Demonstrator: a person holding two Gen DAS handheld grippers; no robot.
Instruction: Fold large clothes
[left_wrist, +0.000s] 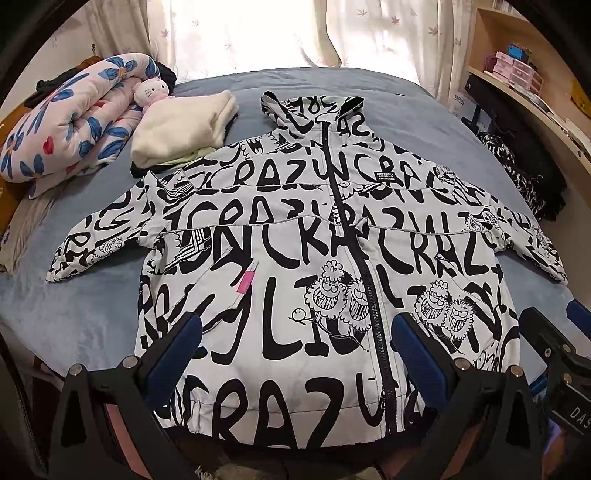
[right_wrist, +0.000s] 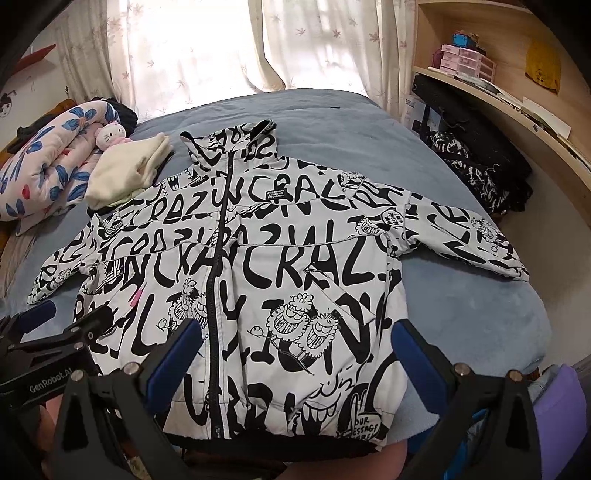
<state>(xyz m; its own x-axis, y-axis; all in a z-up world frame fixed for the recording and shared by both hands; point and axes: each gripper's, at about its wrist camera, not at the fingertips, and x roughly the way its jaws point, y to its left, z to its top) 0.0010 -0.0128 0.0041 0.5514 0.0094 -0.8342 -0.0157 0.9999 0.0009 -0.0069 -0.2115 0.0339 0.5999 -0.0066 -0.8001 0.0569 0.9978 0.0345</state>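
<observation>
A large white hooded jacket (left_wrist: 295, 229) covered in black lettering and cartoon figures lies front up on the blue-grey bed (left_wrist: 92, 306). Its zipper is closed, its sleeves are spread to both sides, the hood is far and the hem near. My left gripper (left_wrist: 297, 332) hovers open above the hem, left of and over the zipper, holding nothing. In the right wrist view the jacket (right_wrist: 277, 240) fills the middle. My right gripper (right_wrist: 297, 341) stands open over its lower right half, empty. The left gripper (right_wrist: 66, 317) shows at that view's left edge.
A rolled floral quilt (left_wrist: 74, 118), a plush cat toy (left_wrist: 151, 92) and a folded cream garment (left_wrist: 181, 125) lie at the far left, the cream one touching the jacket's shoulder. A black-and-white clothes pile (right_wrist: 472, 173) sits on the bed's right edge below wooden shelves (right_wrist: 498, 92).
</observation>
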